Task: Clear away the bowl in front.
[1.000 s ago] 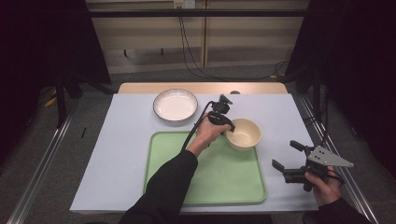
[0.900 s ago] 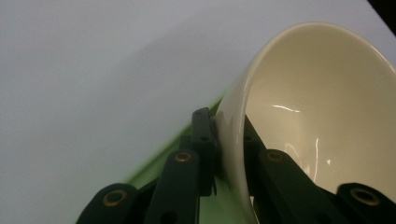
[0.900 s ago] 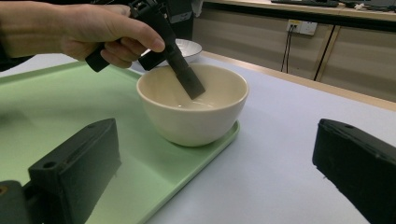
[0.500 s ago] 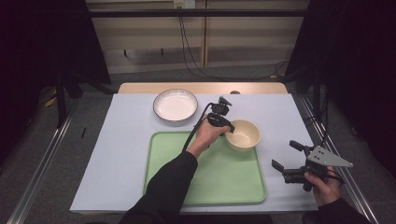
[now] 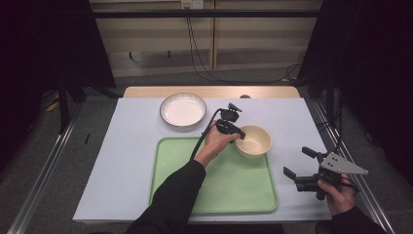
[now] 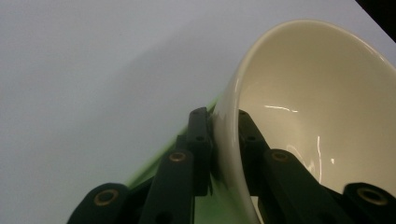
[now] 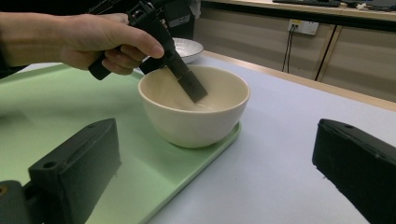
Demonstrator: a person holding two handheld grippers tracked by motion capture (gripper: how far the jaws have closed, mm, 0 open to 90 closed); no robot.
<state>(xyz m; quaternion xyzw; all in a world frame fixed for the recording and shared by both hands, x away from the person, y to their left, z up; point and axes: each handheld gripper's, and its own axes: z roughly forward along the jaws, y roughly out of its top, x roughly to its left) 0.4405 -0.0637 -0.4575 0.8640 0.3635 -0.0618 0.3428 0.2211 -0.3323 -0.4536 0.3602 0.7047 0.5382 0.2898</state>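
A cream bowl [image 5: 253, 141] [image 6: 303, 93] [image 7: 194, 116] stands at the far right corner of the green tray [image 5: 219, 190] [image 7: 56, 112]. My left gripper [image 5: 238, 136] [image 6: 219, 123] is shut on the bowl's left rim, one jaw inside the wall and one outside. Its jaws have just eased open a touch, with the rim still between them. The right gripper view shows the hand and the inner jaw reaching down into the bowl. My right gripper [image 5: 294, 163] [image 7: 217, 140] is held open to the right of the tray, pointing at the bowl with nothing between its jaws.
A white plate [image 5: 183, 109] [image 7: 189, 46] with a dark rim lies on the pale table cover [image 5: 122, 161] behind the tray. The table's wooden far edge [image 5: 209, 91] lies beyond it. Cables hang down the back wall.
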